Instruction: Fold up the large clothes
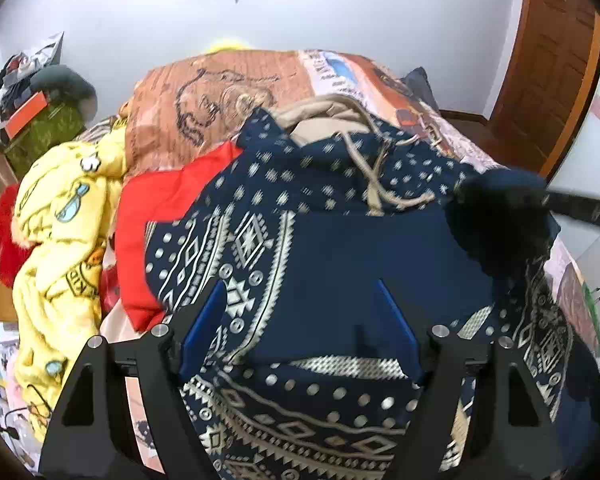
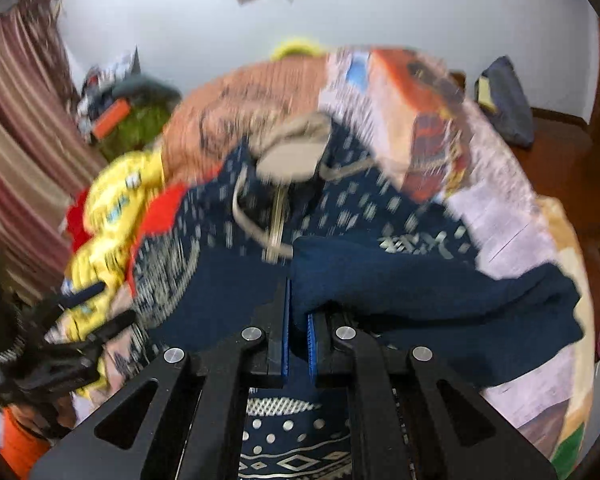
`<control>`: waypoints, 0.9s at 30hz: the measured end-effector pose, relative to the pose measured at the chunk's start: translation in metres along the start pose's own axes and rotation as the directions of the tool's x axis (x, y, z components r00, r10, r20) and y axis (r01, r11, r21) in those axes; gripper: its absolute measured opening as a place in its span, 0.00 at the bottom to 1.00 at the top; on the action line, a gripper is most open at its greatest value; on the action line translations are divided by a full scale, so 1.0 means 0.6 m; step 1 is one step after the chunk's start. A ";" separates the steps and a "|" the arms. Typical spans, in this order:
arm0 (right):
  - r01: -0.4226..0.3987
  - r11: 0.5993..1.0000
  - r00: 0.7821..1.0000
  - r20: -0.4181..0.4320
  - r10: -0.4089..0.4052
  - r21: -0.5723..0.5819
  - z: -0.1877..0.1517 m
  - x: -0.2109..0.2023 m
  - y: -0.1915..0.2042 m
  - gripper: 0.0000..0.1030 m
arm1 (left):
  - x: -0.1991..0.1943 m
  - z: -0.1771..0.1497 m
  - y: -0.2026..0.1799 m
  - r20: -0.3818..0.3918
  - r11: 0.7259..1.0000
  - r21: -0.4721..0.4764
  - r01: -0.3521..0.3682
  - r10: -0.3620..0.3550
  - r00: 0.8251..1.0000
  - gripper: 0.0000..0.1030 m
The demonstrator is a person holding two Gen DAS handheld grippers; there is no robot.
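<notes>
While the right gripper [image 2: 299, 316] is clamped on the plain navy sleeve [image 2: 420, 280] of a hooded sweater [image 1: 292, 248], the left gripper [image 1: 300, 312] hovers with its jaws apart and nothing between them, low in its frame. The sweater lies spread on a bed [image 1: 220, 92], filling the centre of both views. The step looks like folding a sleeve across the body; next the sleeve needs laying flat over the patterned front and smoothing. The knit is thick and soft, navy with pale geometric bands, a beige-lined hood [image 1: 320, 116] and cord drawstrings.
</notes>
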State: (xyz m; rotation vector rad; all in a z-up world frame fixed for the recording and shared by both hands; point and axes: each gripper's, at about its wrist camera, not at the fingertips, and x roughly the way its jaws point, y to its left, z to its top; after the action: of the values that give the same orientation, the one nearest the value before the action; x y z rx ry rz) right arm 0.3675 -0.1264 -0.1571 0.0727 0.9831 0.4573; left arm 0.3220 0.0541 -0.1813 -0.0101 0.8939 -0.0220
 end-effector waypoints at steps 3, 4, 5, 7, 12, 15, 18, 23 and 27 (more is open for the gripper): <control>0.028 0.999 0.997 -0.072 -0.030 -0.034 -0.024 0.037 0.016 0.06 | 0.004 -0.015 0.011 -0.023 1.000 -0.008 -0.001 0.001 1.000 0.73; 0.042 0.998 0.995 -0.086 -0.046 -0.046 -0.032 0.044 0.022 0.07 | 0.007 -0.020 0.015 -0.032 1.000 -0.010 -0.002 0.002 0.999 0.73; 0.053 0.997 0.994 -0.095 -0.058 -0.055 -0.038 0.046 0.028 0.08 | 0.008 -0.023 0.016 -0.038 1.000 -0.010 -0.003 0.003 0.999 0.73; 0.084 0.994 0.989 -0.114 -0.092 -0.076 -0.050 0.051 0.028 0.08 | 0.010 -0.028 0.017 -0.048 1.000 -0.008 -0.004 0.003 0.999 0.73; 0.092 0.992 0.978 -0.178 -0.106 -0.088 -0.059 0.038 0.019 0.25 | 0.006 -0.021 -0.002 -0.051 1.000 0.018 0.017 -0.017 0.999 0.73; 0.092 0.992 0.985 -0.137 -0.103 -0.088 -0.064 0.000 0.006 0.41 | -0.004 -0.003 -0.032 -0.032 0.998 0.058 0.039 -0.038 0.999 0.73; 0.129 0.987 0.988 -0.070 -0.136 -0.090 -0.068 -0.049 -0.020 0.43 | -0.016 0.024 -0.078 -0.006 0.991 0.118 0.069 -0.069 0.998 0.73; 0.223 0.975 0.975 0.005 -0.223 -0.018 -0.076 -0.121 -0.097 0.49 | -0.017 0.066 -0.178 0.008 0.962 0.240 0.129 -0.135 0.991 0.74; 0.294 0.951 0.955 0.017 -0.297 0.093 -0.094 -0.159 -0.182 0.50 | 0.014 0.083 -0.278 -0.041 0.917 0.349 0.196 -0.194 0.980 0.74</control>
State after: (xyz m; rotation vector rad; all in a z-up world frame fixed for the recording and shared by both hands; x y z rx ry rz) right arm 0.3141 -0.2714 -0.1426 0.0121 0.9647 0.1359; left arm 0.3635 -0.1131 -0.1537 0.2356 0.8819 -0.3693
